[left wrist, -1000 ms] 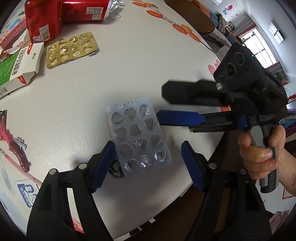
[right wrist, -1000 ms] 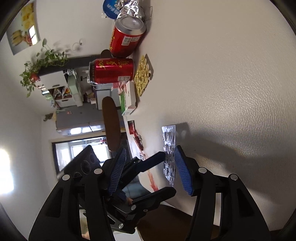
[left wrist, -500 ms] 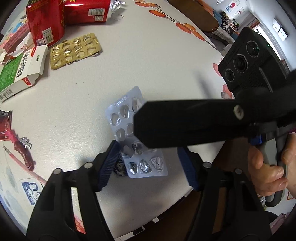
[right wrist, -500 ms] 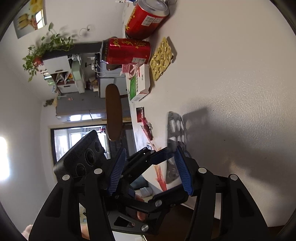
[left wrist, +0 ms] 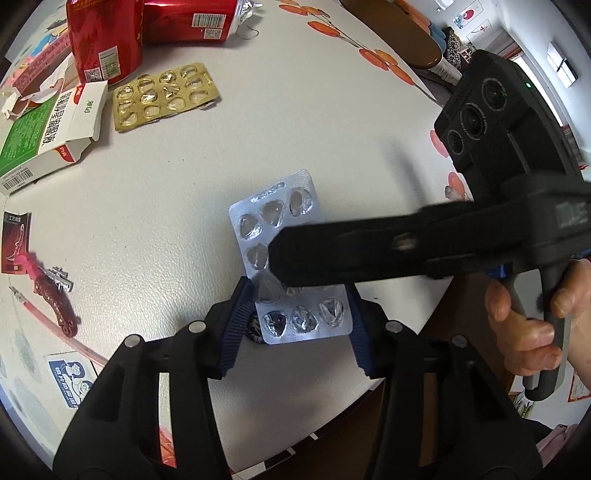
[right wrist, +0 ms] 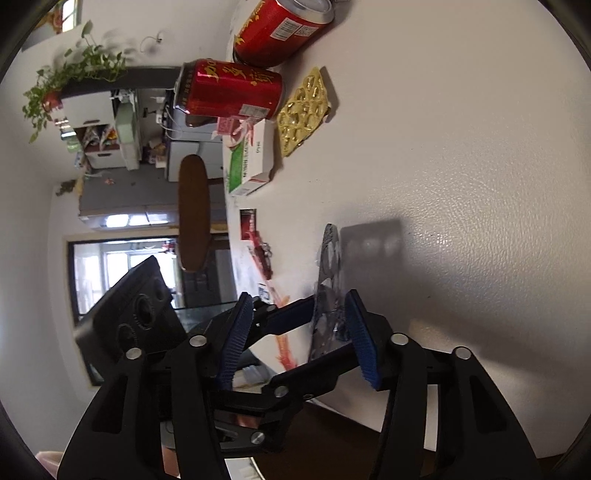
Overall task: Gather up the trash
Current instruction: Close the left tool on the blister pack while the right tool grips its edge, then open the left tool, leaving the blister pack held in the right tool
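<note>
A silver blister pack is tipped up off the white table, its near end between the blue pads of my left gripper. The left jaws are closing and both pads touch the pack's side edges. My right gripper comes in from the right, held by a hand. Its upper finger lies across the pack's middle and the lower finger is hidden. In the right wrist view the pack stands edge-on between the closing right jaws, close to the right pad, with the left pad well clear.
Two red cans, a gold blister pack and a green-and-white medicine box lie at the far left. A red trinket lies near the left. A small dark round thing sits under the pack. The table edge runs close below the grippers.
The pack lay flat and now is tipped up. The left jaws narrowed onto its edges. The right gripper swung in over the pack and its jaws narrowed.
</note>
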Action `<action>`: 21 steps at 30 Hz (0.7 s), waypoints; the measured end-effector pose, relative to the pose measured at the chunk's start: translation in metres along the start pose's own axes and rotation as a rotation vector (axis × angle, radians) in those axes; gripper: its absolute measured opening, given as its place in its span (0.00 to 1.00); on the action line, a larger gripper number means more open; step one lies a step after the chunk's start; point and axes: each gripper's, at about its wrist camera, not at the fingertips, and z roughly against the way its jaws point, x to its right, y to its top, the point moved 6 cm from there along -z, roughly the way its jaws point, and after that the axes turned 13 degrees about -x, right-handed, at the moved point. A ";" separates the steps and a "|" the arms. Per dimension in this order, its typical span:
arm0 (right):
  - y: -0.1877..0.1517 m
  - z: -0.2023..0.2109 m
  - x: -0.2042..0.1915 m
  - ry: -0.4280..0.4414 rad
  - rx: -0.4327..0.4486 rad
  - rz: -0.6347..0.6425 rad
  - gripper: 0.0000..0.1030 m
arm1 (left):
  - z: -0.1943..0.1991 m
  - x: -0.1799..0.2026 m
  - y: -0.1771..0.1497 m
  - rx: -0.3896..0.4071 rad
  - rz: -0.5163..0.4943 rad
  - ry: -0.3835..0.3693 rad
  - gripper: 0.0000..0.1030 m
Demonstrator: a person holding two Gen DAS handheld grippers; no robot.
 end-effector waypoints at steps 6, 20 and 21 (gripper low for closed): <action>0.003 -0.004 0.004 -0.020 -0.003 -0.002 0.18 | 0.004 -0.005 -0.002 0.009 0.030 -0.021 0.44; 0.007 0.000 -0.009 0.009 -0.008 0.024 0.11 | 0.033 -0.015 -0.018 0.059 0.044 -0.021 0.46; 0.007 0.001 -0.011 0.011 -0.007 0.027 0.11 | 0.036 -0.017 -0.022 0.064 0.045 -0.019 0.46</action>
